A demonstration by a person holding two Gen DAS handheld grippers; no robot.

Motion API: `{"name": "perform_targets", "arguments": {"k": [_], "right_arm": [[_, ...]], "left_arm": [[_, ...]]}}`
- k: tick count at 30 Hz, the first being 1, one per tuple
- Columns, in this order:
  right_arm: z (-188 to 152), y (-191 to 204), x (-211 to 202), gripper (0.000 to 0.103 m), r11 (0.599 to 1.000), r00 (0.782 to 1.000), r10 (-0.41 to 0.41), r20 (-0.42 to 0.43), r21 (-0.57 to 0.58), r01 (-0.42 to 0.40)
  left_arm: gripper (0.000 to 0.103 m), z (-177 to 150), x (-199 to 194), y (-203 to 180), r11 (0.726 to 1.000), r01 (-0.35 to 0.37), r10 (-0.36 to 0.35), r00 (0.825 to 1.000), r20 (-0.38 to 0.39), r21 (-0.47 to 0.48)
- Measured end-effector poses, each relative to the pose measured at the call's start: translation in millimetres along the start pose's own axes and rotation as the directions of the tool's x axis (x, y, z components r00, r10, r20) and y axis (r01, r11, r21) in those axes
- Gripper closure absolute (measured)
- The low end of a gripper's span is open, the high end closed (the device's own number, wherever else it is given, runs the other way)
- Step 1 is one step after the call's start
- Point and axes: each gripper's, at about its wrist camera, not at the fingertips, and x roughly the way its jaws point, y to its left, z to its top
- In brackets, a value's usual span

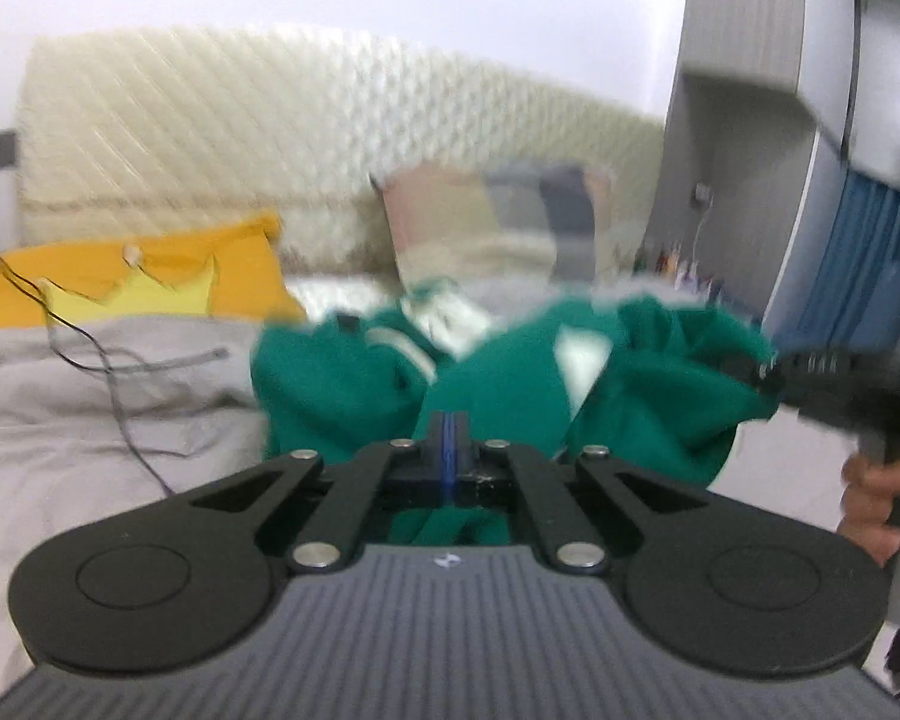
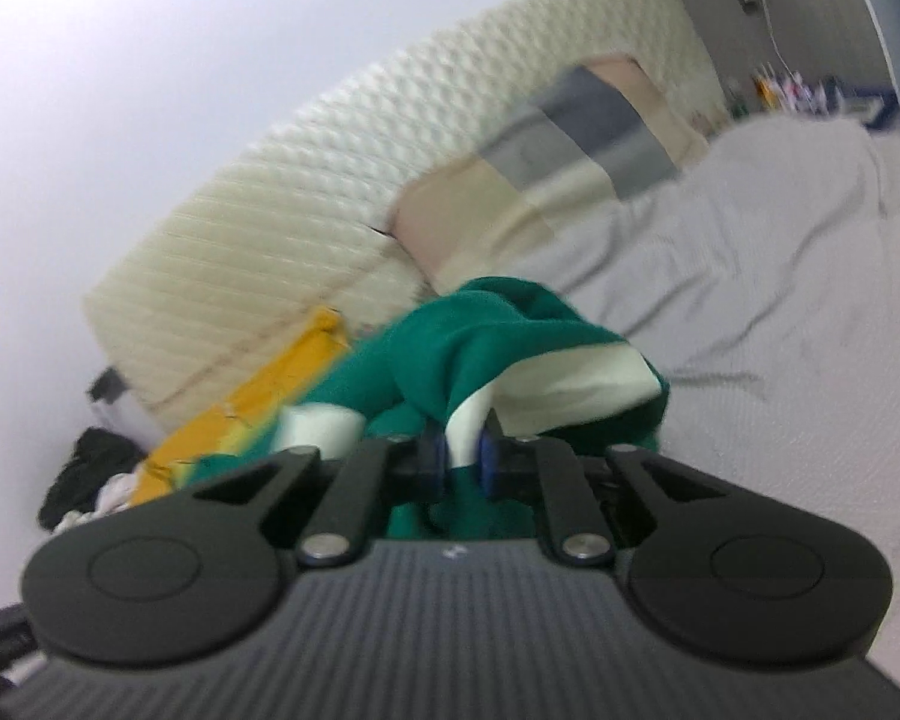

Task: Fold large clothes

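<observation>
A green garment with white trim [image 1: 342,378] hangs bunched above the grey bed. My left gripper [image 1: 448,429] is shut, its fingers pressed together, with green fabric rising to the tips and showing beneath them. At the right of the left wrist view, my right gripper [image 1: 768,375] pinches another edge of the same garment, and a hand [image 1: 870,498] holds its handle. In the right wrist view, the right gripper [image 2: 461,450] has its blue pads [image 2: 432,456] closed on a white and green fold of the garment [image 2: 480,324]. Both views are blurred.
The grey bed cover [image 1: 60,420] spreads below, with a thin black cable [image 1: 108,372] across it. A yellow-orange cushion [image 1: 150,276] and a patchwork pillow [image 1: 492,216] lean on the cream quilted headboard [image 1: 270,120]. A grey cabinet [image 1: 750,120] stands right. Dark clothes [image 2: 90,468] lie far left.
</observation>
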Motion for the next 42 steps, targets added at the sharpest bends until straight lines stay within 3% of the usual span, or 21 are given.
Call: {"name": "perform_targets", "arguments": {"k": [2, 6, 10, 14, 16, 17, 18, 20, 26, 28, 30, 36, 38, 40, 42], "right_arm": [[-4.4, 8.1, -32.7, 0.09, 0.999, 1.0, 0.024, 0.016, -0.028, -0.024], [-22.2, 10.0, -86.1, 0.091, 0.999, 0.999, 0.031, 0.03, -0.031, -0.03], [-45.9, -11.4, -118.3, 0.092, 0.995, 0.999, -0.052, -0.013, 0.087, 0.052], [-79.8, -45.6, -123.4, 0.091, 0.97, 0.982, -0.146, -0.117, 0.181, 0.166], [-92.4, -60.8, -122.2, 0.091, 0.955, 0.98, -0.132, -0.15, 0.244, 0.166], [-96.3, -64.8, -121.0, 0.092, 0.955, 0.98, -0.134, -0.147, 0.244, 0.167], [-99.7, -67.2, -117.9, 0.091, 0.955, 0.977, -0.148, -0.155, 0.235, 0.182], [-105.7, -71.9, -112.9, 0.091, 0.945, 0.975, -0.135, -0.176, 0.273, 0.18], [-113.4, -79.3, -96.8, 0.091, 0.94, 0.983, -0.124, -0.132, 0.301, 0.159], [-119.2, -87.6, -98.8, 0.092, 0.937, 0.985, -0.12, -0.126, 0.312, 0.155], [-121.4, -91.7, -96.8, 0.092, 0.941, 0.986, -0.121, -0.111, 0.304, 0.149], [-122.9, -101.3, -87.2, 0.092, 0.95, 0.986, -0.161, -0.048, 0.262, 0.168], [-124.5, -105.2, -80.0, 0.092, 0.951, 0.986, -0.163, -0.037, 0.26, 0.167], [-127.4, -107.8, -75.0, 0.092, 0.953, 0.985, -0.173, -0.024, 0.248, 0.174], [-128.8, -108.5, -71.7, 0.092, 0.954, 0.979, -0.202, -0.013, 0.225, 0.2]], "left_arm": [[0.103, -1.9, -44.4, -4.2, 1.0, -0.009, 0.01, 0.999, 0.051, -0.015], [0.103, -24.8, -102.0, -16.1, 0.999, -0.028, 0.031, 0.998, 0.052, -0.041], [0.103, -61.3, -131.8, -31.9, 0.998, 0.002, -0.003, 1.0, -0.01, -0.064], [0.102, -94.1, -134.2, -48.7, 0.998, 0.01, -0.015, 0.996, -0.084, -0.066], [0.097, -106.8, -125.7, -56.3, 1.0, 0.005, -0.008, 0.993, -0.117, -0.026], [0.089, -110.6, -119.5, -61.6, 1.0, -0.001, 0.002, 0.991, -0.134, 0.001], [0.073, -113.2, -109.5, -64.3, 1.0, -0.01, 0.013, 0.989, -0.15, 0.019], [0.052, -114.4, -89.7, -71.1, 0.999, -0.025, 0.032, 0.987, -0.158, 0.048], [0.026, -97.9, -8.2, -88.1, 0.985, -0.031, 0.059, 0.985, -0.163, 0.169], [0.021, -93.9, 23.8, -98.2, 0.969, -0.02, 0.063, 0.984, -0.165, 0.247], [0.016, -93.7, 54.8, -111.5, 0.935, -0.028, 0.091, 0.983, -0.161, 0.354], [0.012, -102.4, 127.0, -138.6, 0.789, -0.046, 0.154, 0.98, -0.125, 0.613], [0.012, -104.2, 143.2, -139.7, 0.755, -0.051, 0.16, 0.981, -0.108, 0.654], [0.027, -102.0, 150.5, -139.7, 0.748, -0.099, 0.177, 0.983, -0.054, 0.656], [0.065, -90.4, 151.1, -132.4, 0.791, -0.149, 0.197, 0.98, -0.017, 0.593]]}}
